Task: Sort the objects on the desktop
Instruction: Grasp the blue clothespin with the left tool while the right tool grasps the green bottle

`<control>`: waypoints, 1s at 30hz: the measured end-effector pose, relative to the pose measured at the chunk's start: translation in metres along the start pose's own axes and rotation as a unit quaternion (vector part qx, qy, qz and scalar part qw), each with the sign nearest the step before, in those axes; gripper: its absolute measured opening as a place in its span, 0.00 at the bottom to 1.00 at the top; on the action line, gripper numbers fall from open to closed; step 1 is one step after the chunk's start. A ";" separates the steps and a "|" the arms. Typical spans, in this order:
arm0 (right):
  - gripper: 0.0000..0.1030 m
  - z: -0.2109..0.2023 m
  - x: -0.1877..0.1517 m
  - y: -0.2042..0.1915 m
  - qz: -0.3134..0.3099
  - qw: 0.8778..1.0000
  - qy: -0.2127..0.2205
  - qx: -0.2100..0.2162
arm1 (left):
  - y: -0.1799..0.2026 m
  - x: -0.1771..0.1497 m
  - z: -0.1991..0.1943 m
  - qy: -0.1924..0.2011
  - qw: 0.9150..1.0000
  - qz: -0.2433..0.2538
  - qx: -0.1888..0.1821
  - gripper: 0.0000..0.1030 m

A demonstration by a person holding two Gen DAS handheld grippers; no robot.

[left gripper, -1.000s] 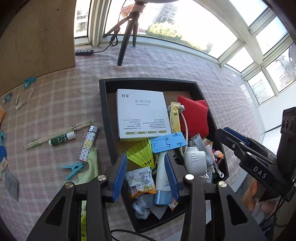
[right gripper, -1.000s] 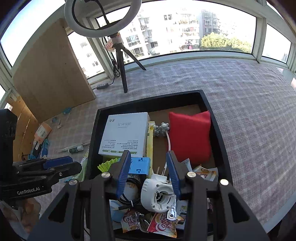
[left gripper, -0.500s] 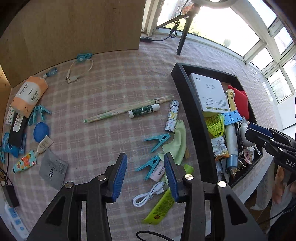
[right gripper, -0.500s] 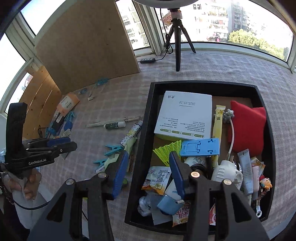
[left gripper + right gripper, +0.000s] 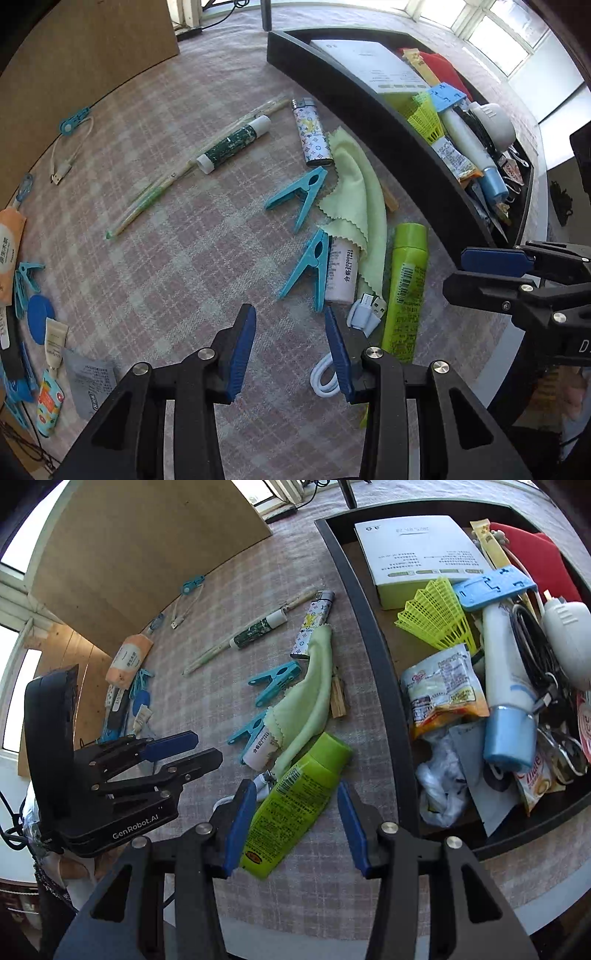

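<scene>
Clothespin [image 5: 308,269] on the tabletop [image 5: 166,236] runs from 7 to 1 o'clock, just ahead of the left gripper [image 5: 290,349], jaws released and empty. Right wrist view: green bottle [image 5: 295,801] runs 7 to 1 o'clock, its lower end between the right gripper's [image 5: 295,827] spread, untouching jaws.

place: home sunroom — wraparound windows [image 5: 491,26] | plaid tablecloth [image 5: 184,258] | toiletries, clothespins [image 5: 301,199] — household clutter

The bottle [image 5: 295,797] lies on the tablecloth [image 5: 221,664] left of the tray [image 5: 376,657], with the cloth [image 5: 310,701] behind it.
</scene>
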State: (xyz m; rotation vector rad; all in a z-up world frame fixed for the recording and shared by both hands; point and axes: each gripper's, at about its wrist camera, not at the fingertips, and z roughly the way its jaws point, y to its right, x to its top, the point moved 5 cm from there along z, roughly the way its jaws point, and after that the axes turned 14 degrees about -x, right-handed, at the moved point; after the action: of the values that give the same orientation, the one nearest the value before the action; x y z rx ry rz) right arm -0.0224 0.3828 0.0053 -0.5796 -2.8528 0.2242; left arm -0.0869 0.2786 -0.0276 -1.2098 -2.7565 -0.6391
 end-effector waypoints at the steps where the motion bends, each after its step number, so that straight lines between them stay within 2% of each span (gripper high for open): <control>1: 0.44 0.004 -0.003 0.002 0.020 1.000 0.001 -0.014 | 0.002 -0.001 0.005 -0.008 1.000 0.021 0.004 0.35; 6: 0.46 0.016 -0.016 -0.001 0.078 0.996 -0.007 -0.042 | 0.010 -0.003 0.017 -0.023 0.997 0.080 0.003 0.37; 14: 0.57 0.023 -0.015 0.005 0.157 0.986 0.000 -0.056 | 0.010 0.006 0.023 -0.016 0.994 0.110 -0.005 0.37; 18: 0.57 0.033 -0.013 -0.003 0.161 0.985 -0.006 -0.056 | 0.009 0.012 0.024 -0.014 0.993 0.119 -0.004 0.36; 25: 0.56 0.036 -0.010 -0.011 0.146 0.986 0.013 -0.075 | 0.004 0.014 0.023 -0.015 0.991 0.134 0.003 0.35; 28: 0.55 0.037 -0.007 -0.012 0.142 0.986 0.021 -0.083 | 0.009 0.018 0.025 -0.017 0.990 0.143 0.002 0.35; 30: 0.50 0.041 -0.005 -0.013 0.145 0.986 0.015 -0.079 | 0.013 0.022 0.028 -0.017 0.988 0.154 0.007 0.34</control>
State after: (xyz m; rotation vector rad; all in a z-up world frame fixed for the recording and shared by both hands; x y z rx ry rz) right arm -0.0327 0.3644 -0.0327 -1.0224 -2.7640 0.0349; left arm -0.0900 0.3131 -0.0438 -1.6123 -2.5129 -0.5695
